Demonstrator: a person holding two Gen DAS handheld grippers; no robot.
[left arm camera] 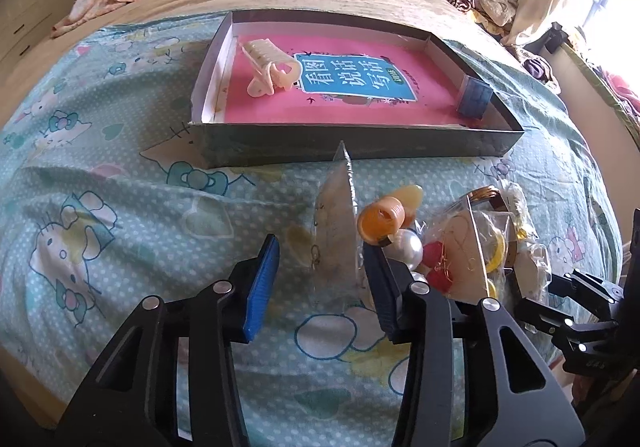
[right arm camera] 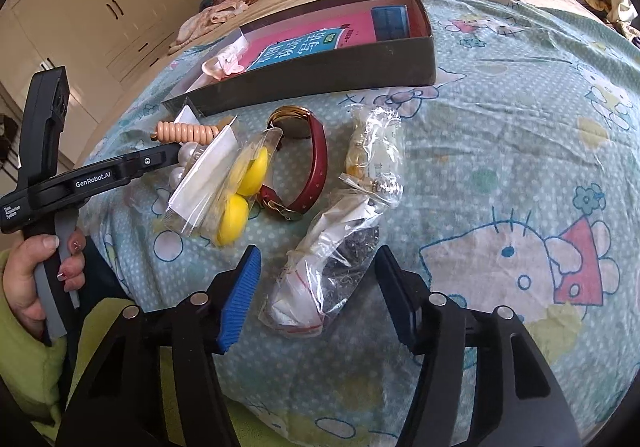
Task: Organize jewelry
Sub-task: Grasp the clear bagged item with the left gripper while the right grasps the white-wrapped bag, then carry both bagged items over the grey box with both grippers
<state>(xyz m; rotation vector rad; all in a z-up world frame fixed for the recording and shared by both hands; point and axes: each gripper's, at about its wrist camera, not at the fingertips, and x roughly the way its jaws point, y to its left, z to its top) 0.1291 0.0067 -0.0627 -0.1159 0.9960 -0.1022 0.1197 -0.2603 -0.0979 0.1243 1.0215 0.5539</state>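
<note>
The left tongs [left arm camera: 320, 279] stand apart around an upright clear packet [left arm camera: 336, 231]; the right tongs [right arm camera: 316, 287] gape astride a crumpled bag [right arm camera: 324, 275]. On the bed, the box [left arm camera: 360, 145] lies at 12 o'clock.

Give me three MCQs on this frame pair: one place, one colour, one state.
1. The cream hair claw lies:
A. inside the box
B. on the sheet
C. in a bag

2. The watch strap is:
A. black
B. red
C. green

3. The right tongs are:
A. clamped on the watch
B. open around a clear bag
C. holding the box

Answers:
1 A, it rests on the pink book within the box walls.
2 B, a dark red band.
3 B, the clear bag lies between the pads, with gaps on both sides.
</note>
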